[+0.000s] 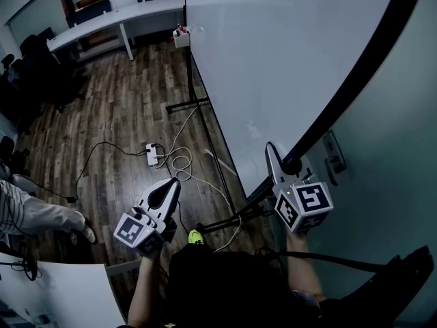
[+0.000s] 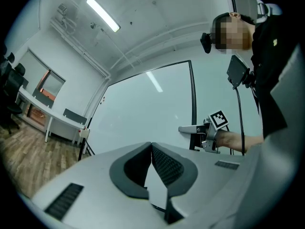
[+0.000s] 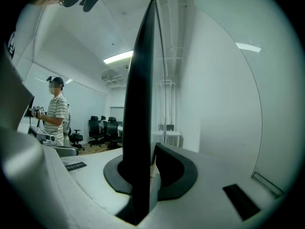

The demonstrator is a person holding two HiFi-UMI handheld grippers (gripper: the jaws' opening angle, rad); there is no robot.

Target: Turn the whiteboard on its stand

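The big whiteboard (image 1: 287,53) hangs tilted on its black stand (image 1: 189,80), its black frame edge (image 1: 355,80) running down to the lower right. My right gripper (image 1: 276,159) is shut on that frame edge (image 3: 142,104), which stands as a dark bar between its jaws (image 3: 147,161). In the left gripper view the right gripper (image 2: 183,128) shows clamped at the board's (image 2: 147,109) right border. My left gripper (image 1: 175,183) hangs free over the floor, away from the board. Its pads (image 2: 164,163) meet at the tips with nothing between them.
A power strip (image 1: 153,154) with loose white and black cables lies on the wood floor by the stand's feet (image 1: 232,221). A long desk (image 1: 116,26) and office chairs (image 1: 34,53) stand at the back left. A person's leg (image 1: 34,214) and a white table corner (image 1: 61,292) are at the left.
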